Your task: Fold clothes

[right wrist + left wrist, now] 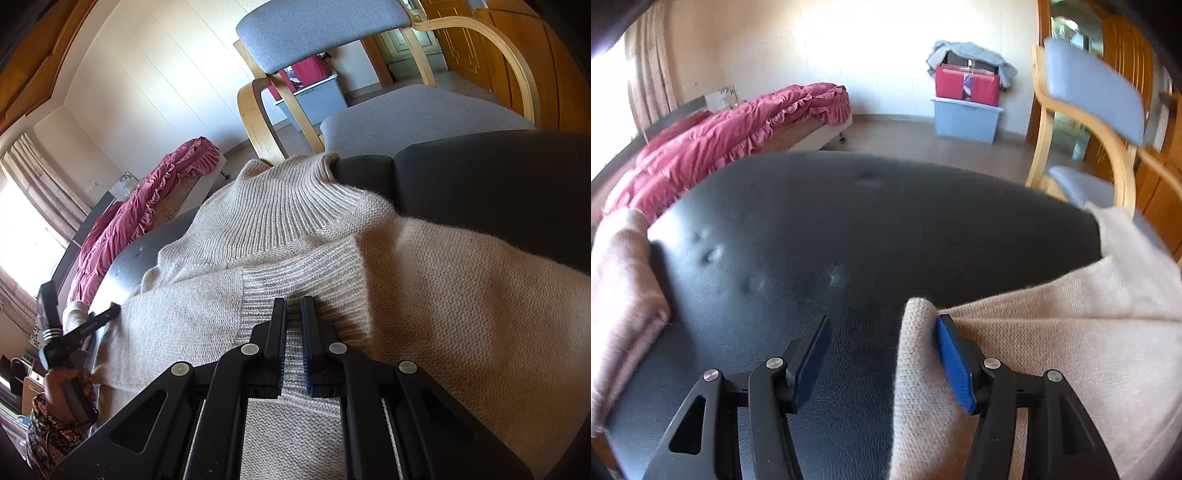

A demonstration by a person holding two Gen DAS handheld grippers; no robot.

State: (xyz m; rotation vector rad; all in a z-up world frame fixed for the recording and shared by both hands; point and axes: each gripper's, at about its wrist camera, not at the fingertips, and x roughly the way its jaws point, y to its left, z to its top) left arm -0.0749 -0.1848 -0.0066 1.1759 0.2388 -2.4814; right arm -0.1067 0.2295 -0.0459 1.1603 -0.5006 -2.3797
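- The right tongs (293, 325) are pressed together on the ribbed cuff (303, 273) of the beige knit sweater (461, 295), pinching a ridge of the rib between the blue pads.
- The left tongs (882, 360) stand spread. The right-hand pad rests against a folded corner of the sweater (1034, 350); the left-hand pad is over bare black surface. Nothing is gripped.
- In the right wrist view the left tongs show at the far left edge of the garment, carried by a hand (68, 387) in a patterned sleeve.
- The sweater lies spread on the black padded tabletop (849, 229), its ribbed high neck (280, 192) toward the far edge and a sleeve folded across the body.
- Handling, as I judge it: the knit is soft, limp and fairly light, with a fuzzy surface that should grip the pads well. It will stretch and sag if lifted from one point.
- The ribbed bands at cuff, neck and hem are the thicker, firmer parts, so they are the better places to pinch. A doubled edge or corner also gives the pads more to bite.
- Dragging it across the leather-like top may bunch the layers underneath, so lifting clear before carrying over seems wiser.
- Further out: a folded pinkish cloth (620, 295) at the near left, a wooden armchair with grey cushions (1093, 85) at the right, and a bed with a red ruffled quilt (738, 125) at the far left.
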